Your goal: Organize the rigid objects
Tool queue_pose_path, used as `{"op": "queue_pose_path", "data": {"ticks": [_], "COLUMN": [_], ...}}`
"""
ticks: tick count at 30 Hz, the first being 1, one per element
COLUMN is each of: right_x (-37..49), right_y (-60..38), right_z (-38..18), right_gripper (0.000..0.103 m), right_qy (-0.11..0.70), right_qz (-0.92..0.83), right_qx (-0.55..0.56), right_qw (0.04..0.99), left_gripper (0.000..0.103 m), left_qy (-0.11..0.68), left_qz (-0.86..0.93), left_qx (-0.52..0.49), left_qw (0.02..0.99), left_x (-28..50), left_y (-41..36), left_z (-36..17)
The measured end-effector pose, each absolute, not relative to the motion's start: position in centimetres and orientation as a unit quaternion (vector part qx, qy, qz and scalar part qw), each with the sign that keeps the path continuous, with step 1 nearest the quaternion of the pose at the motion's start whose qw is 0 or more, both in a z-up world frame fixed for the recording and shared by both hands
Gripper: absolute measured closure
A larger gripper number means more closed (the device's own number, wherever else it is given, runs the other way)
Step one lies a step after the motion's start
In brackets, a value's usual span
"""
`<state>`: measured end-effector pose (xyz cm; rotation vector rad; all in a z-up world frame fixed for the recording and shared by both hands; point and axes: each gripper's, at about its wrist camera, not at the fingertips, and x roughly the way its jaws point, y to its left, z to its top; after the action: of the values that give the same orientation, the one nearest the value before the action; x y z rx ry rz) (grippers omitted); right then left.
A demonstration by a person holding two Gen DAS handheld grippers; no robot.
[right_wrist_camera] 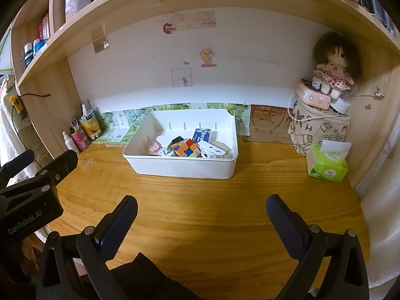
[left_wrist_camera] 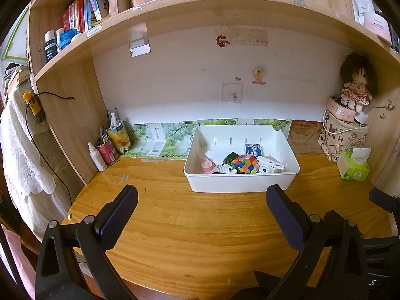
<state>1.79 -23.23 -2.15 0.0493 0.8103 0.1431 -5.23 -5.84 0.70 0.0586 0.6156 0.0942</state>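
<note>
One white bin (left_wrist_camera: 240, 182) sits on the wooden tabletop (left_wrist_camera: 200, 225), toward the back wall and slightly right of centre in the left wrist view; its long axis runs side to side, parallel to the wall, with the open top facing up. Inside it the small things are crowded toward the right half: one multicoloured puzzle cube (left_wrist_camera: 245, 163), one white toy camera (left_wrist_camera: 266, 166) just to the right of the cube, one pink round item (left_wrist_camera: 207, 166) at the left, one white plug-like piece (left_wrist_camera: 228, 169) in front, one dark green block (left_wrist_camera: 230, 158) behind the cube, and one blue card box (left_wrist_camera: 253, 150) that leans against the far wall of the bin. The exact count of smaller bits under these cannot be told. Two grippers are in view. The left gripper (left_wrist_camera: 202, 215) hovers over bare tabletop in front of the bin, fingers spread wide with nothing between them. The right gripper (right_wrist_camera: 201, 225) likewise hangs over bare wood nearer the front edge, fingers wide apart and empty. One green tissue pack (right_wrist_camera: 327, 166) stands at the right side of the tabletop, well apart from the bin, and one doll (right_wrist_camera: 332, 75) sits on a pink case above a printed fabric bag (right_wrist_camera: 317, 130) in the right rear corner. One white spray bottle (left_wrist_camera: 97, 156) stands at the left rear beside two printed cups of pens.
</note>
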Motion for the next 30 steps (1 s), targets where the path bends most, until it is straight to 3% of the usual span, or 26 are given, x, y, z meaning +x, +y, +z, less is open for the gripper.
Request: {"op": "queue_pose_path", "data": {"ticks": [30], "right_x": [3.6], "right_y": [-22.9], "right_z": [-3.4], "right_gripper": [0.0], "right_qy": [0.43], "right_qz": [0.065], "right_qx": [0.024], "right_qw": [0.9], "left_gripper": [0.001], "left_qy": [0.322], "left_qz": [0.021], "left_qx": [0.027], "left_qw": [0.946], "left_x": [-3.4], "left_y": [-6.0], "left_z": [0.0]}}
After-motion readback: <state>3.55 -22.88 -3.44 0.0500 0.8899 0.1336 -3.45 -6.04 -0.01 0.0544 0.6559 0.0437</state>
